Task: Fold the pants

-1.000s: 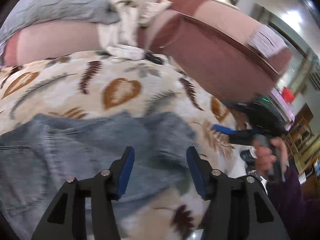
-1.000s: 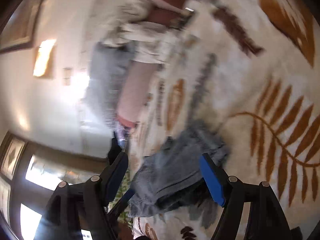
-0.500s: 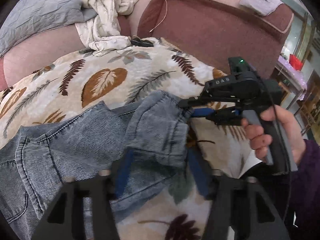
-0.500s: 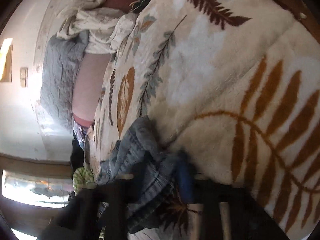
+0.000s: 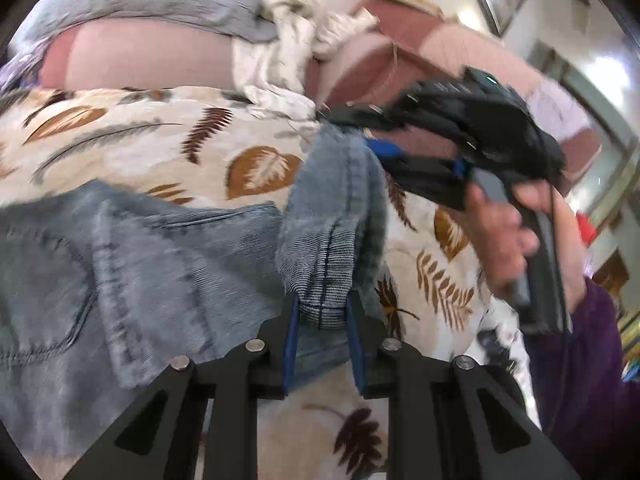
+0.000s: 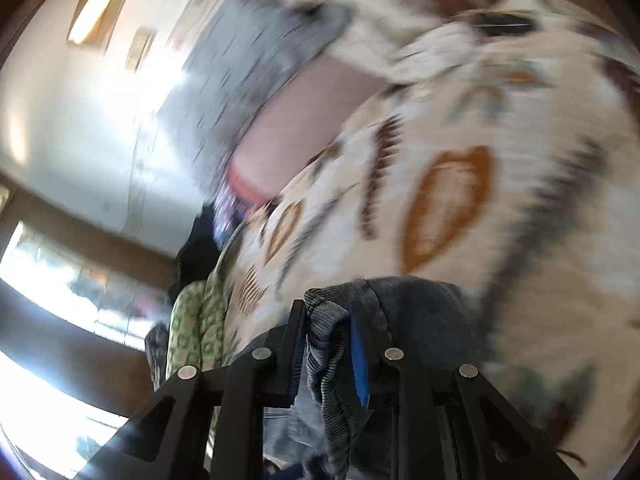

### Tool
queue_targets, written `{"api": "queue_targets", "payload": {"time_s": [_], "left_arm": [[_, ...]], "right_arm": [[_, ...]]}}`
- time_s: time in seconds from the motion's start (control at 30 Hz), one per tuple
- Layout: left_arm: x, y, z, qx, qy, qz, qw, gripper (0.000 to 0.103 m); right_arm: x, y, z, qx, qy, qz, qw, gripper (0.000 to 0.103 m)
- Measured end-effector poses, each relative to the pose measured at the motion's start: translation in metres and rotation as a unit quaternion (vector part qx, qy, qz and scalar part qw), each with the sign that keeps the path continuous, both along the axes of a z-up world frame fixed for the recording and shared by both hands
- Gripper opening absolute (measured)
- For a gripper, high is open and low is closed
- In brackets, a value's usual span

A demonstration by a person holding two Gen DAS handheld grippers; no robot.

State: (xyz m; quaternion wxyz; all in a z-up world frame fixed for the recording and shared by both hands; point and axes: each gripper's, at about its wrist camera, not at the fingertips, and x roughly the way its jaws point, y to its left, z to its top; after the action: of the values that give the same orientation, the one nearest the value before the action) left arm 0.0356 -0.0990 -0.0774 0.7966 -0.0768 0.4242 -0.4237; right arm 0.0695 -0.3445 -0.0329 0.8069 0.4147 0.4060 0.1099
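Denim pants (image 5: 168,256) lie on the leaf-print blanket (image 5: 132,140), one ribbed cuff now lifted off it, where a second ago it lay flat. Left gripper (image 5: 322,316), wide before, is closing on the cuff's lower edge. Right gripper (image 6: 326,336), formerly open, now pinches its other end.

Both views are showing strong fisheye bending, with black corners. The right wrist view is smearing heavily with motion blur; a ceiling lamp (image 6: 102,2) and window (image 6: 60,292) are glaring white. The left wrist view is blurring mildly, under even, bright indoor light.
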Motion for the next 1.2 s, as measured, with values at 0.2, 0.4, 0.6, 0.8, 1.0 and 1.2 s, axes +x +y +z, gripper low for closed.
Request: {"api": "queue_targets", "payload": {"time_s": [0.2, 0.4, 0.6, 0.8, 1.0, 1.2], "left_arm": [[0.013, 0.063, -0.022, -0.035, 0.062, 0.076, 0.9946, 0.024], [0.019, 0.099, -0.048, -0.023, 0.101, 0.115, 0.988, 0.023], [0.007, 0.105, -0.026, -0.051, 0.057, 0.09, 0.9931, 0.023], [0.001, 0.088, -0.009, -0.048, 0.002, 0.084, 0.9953, 0.048], [0.013, 0.08, -0.058, 0.076, 0.062, 0.107, 0.9893, 0.045], [-0.007, 0.104, -0.042, 0.039, 0.057, 0.127, 0.9895, 0.045]], "right_arm": [[0.073, 0.092, -0.031, -0.031, 0.048, 0.103, 0.993, 0.022], [0.089, 0.126, -0.082, 0.018, 0.091, 0.14, 0.986, 0.048], [0.049, 0.086, -0.048, -0.003, 0.02, 0.102, 0.995, 0.063], [0.006, 0.064, -0.062, 0.004, 0.056, 0.08, 0.995, 0.063], [-0.029, 0.073, -0.103, -0.006, 0.115, 0.063, 0.991, 0.064], [-0.049, 0.08, -0.092, -0.044, 0.1, 0.075, 0.991, 0.064]]}}
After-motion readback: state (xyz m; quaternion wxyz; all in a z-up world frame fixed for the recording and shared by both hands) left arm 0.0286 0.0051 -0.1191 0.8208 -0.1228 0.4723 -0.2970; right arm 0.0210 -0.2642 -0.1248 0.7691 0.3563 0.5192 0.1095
